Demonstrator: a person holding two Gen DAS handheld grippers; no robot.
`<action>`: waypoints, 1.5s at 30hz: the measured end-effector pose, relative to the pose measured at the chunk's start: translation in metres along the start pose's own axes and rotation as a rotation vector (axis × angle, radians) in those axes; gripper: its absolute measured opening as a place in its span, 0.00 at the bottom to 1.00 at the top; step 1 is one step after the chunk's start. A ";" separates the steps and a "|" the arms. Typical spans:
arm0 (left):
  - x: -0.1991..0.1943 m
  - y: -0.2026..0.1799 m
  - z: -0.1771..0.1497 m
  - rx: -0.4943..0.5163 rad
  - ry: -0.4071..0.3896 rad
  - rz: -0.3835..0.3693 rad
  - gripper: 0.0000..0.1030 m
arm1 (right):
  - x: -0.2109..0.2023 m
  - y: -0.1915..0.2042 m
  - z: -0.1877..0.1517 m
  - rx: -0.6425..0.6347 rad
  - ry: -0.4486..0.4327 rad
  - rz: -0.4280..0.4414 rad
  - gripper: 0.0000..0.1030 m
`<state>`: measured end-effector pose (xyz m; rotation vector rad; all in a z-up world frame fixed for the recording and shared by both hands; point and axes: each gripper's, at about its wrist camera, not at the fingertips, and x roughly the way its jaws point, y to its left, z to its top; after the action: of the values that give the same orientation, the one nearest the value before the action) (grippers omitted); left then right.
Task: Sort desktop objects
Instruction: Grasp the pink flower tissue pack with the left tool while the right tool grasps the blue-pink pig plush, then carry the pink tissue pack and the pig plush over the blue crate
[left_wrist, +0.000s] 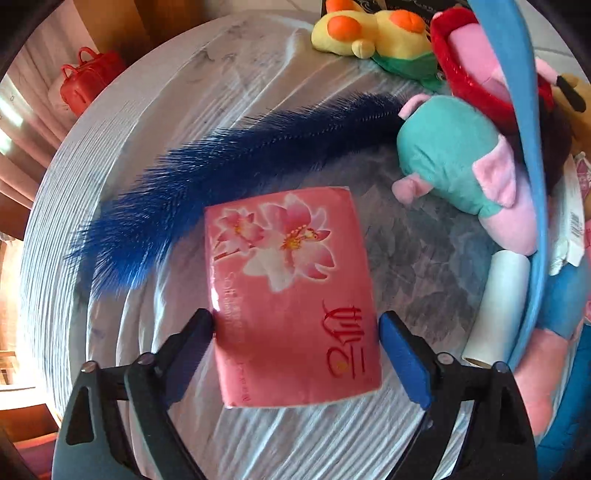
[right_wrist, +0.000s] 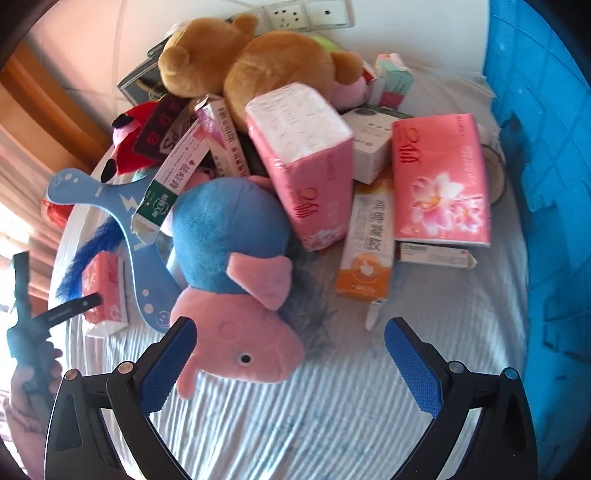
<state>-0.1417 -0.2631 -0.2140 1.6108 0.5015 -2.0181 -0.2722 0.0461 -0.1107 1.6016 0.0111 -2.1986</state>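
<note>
Sorting tissue packs: pink tissue pack (left_wrist: 291, 295) lies flat on the striped cloth (left_wrist: 295, 443) between our left gripper's (left_wrist: 295, 354) spread jaws, unpinched. Right gripper (right_wrist: 290, 363) spread over the plush pig (right_wrist: 236, 280). Next, we judge: closing squarely.

Both grippers point steeply down, jaws spread wide.
The left gripper (left_wrist: 295, 354) with black arms and blue pads holds nothing between its pads; the matching right gripper (right_wrist: 290, 363) likewise; a hand (right_wrist: 31, 391) grips the left gripper's handle.
</note>
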 end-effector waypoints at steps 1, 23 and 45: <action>0.008 -0.004 0.003 0.018 0.011 0.031 0.90 | 0.003 0.003 0.003 -0.005 0.006 -0.005 1.00; -0.062 -0.051 -0.059 0.235 -0.227 -0.128 0.88 | 0.065 0.064 0.017 -0.130 0.044 -0.054 0.73; -0.220 -0.087 -0.160 0.391 -0.573 -0.256 0.88 | -0.187 0.070 -0.081 -0.194 -0.494 -0.065 0.73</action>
<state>-0.0300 -0.0673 -0.0393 1.1049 0.1004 -2.7645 -0.1286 0.0629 0.0487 0.9403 0.1296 -2.4982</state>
